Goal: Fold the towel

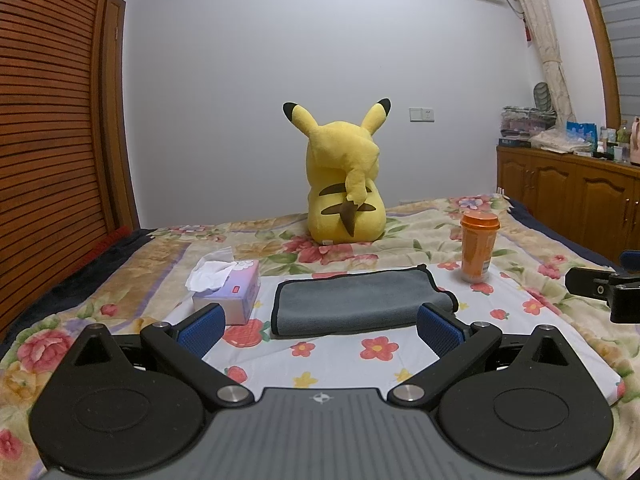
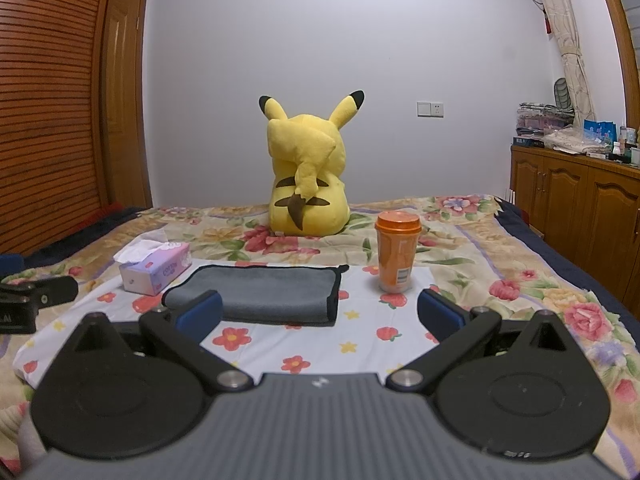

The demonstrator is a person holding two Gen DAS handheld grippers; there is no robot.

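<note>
The grey towel (image 1: pixel 356 300) lies already doubled on the flowered bed (image 1: pixel 344 360), between tissue box (image 1: pixel 228 294) and orange cup (image 1: pixel 478 248). Left tool (image 1: pixel 320 326) and right tool (image 2: pixel 320 312) hang spread, empty. Judged soft, light, limp; take it by the black-bound corners.

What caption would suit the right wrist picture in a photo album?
Open right claw hovers before a folded grey towel on the floral bedspread, beside an orange lidded cup.

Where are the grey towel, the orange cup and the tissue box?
grey towel (image 1: pixel 356 300): left wrist view, middle of top layer.
orange cup (image 2: pixel 397 258): right wrist view, on its side wall.
tissue box (image 2: pixel 160 272): right wrist view, its long side.
</note>
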